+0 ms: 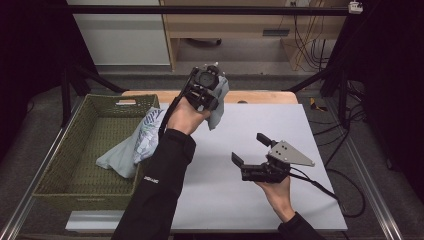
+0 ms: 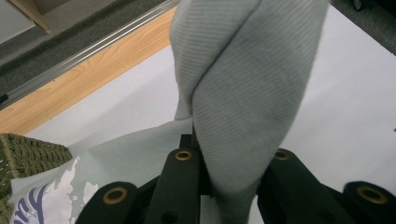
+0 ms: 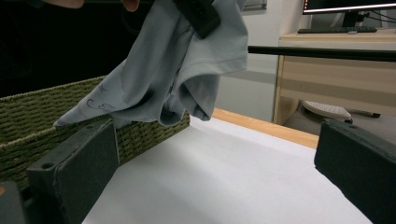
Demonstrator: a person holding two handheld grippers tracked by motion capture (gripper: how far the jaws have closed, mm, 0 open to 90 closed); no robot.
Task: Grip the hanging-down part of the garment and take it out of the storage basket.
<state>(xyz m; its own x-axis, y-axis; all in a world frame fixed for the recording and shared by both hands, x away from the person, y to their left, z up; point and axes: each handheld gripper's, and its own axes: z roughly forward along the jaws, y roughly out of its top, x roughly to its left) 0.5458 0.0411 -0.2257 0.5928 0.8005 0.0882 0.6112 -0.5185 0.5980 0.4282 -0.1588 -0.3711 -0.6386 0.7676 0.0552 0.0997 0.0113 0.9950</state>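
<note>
Left gripper (image 1: 212,85) clamped on grey T-shirt (image 2: 243,93), raised above white mat (image 1: 260,150).
Shirt trailing over rim of woven basket (image 1: 90,150); right gripper (image 1: 249,149) agape, holding nothing.

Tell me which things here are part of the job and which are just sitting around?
Part of the job:
- light blue T-shirt, pinched in the left gripper and lifted out
- green woven basket it hangs from
- right gripper, jaws wide, nothing in them
- white table mat

Just sitting around:
- wooden cabinet behind
- cables on the floor
</note>
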